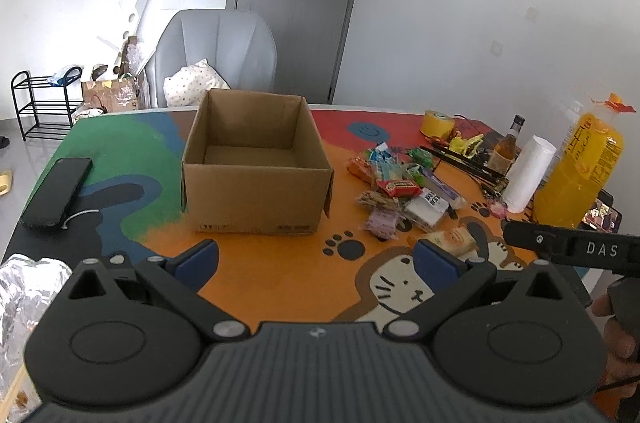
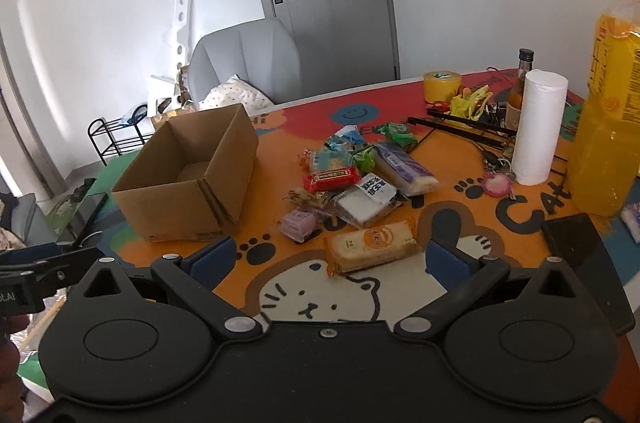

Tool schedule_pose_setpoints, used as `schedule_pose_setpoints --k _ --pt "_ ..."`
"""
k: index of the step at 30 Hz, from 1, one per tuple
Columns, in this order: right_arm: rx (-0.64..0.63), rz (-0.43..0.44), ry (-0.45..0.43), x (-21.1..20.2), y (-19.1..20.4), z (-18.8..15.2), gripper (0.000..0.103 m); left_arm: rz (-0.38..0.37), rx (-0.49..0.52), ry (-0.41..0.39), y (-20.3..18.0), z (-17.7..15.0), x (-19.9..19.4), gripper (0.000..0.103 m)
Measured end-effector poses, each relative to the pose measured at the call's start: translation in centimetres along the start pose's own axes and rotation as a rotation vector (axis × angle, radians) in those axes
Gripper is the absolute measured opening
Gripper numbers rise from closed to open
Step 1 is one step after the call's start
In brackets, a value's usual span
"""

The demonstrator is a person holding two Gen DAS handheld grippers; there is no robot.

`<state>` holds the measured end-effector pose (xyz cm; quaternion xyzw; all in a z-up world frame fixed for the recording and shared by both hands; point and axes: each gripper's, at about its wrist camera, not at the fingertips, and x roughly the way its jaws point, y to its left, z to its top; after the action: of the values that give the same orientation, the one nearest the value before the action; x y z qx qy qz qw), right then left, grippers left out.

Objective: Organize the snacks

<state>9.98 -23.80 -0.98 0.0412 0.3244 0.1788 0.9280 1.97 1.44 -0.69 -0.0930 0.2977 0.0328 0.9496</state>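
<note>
An open cardboard box [image 1: 256, 167] [image 2: 188, 183] stands empty on the colourful table. To its right lies a pile of wrapped snacks [image 1: 404, 189] [image 2: 352, 179], among them a red bar [image 2: 330, 178], a white pack [image 2: 366, 203], a purple pack [image 2: 298, 225] and an orange biscuit pack [image 2: 372, 247]. My left gripper [image 1: 316, 259] hangs open in front of the box, nothing between its blue pads. My right gripper [image 2: 330, 259] is open too, and the biscuit pack lies just ahead, between its fingers but untouched.
A black phone [image 1: 56, 191] lies at the table's left edge. At the right stand a large orange juice bottle [image 2: 608, 111], a white paper roll [image 2: 538, 127], a small brown bottle [image 2: 520, 91], yellow tape [image 2: 440, 85] and tangled cables. A grey chair [image 1: 218, 55] sits behind the table.
</note>
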Motion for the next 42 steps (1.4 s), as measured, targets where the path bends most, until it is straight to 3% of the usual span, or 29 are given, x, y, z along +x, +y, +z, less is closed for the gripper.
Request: schedule_pose_setpoints --k 7,19,21,24,26,31,42 --pt "0.018 0.043 -0.003 1.7 -1.4 0.0 0.103 -0.015 -0.006 0.013 0.0 0.5 2.5 0.103" --pt "0.079 0.031 0.046 5.8 -5.2 -1.8 0.102 -0.083 0.023 0.035 -2.6 0.4 7.7 0.102" --pt "0.097 0.030 0.051 6.5 -5.8 -2.1 0.098 -0.102 0.014 0.035 -2.7 0.4 8.5 0.102" --pt "0.137 0.049 0.092 7.8 -6.5 -2.2 0.083 -0.112 -0.004 0.054 -2.8 0.3 10.0 0.101" --pt "0.151 0.071 0.103 8.3 -6.6 -2.2 0.080 -0.118 -0.019 0.060 -2.8 0.4 10.8 0.100" --pt "0.176 0.096 0.137 9.8 -6.8 -2.1 0.067 -0.136 -0.013 0.073 -3.2 0.4 12.4 0.090" --pt "0.246 0.102 0.178 13.0 -7.6 -1.3 0.067 -0.189 -0.014 0.140 -4.2 0.5 16.4 0.071"
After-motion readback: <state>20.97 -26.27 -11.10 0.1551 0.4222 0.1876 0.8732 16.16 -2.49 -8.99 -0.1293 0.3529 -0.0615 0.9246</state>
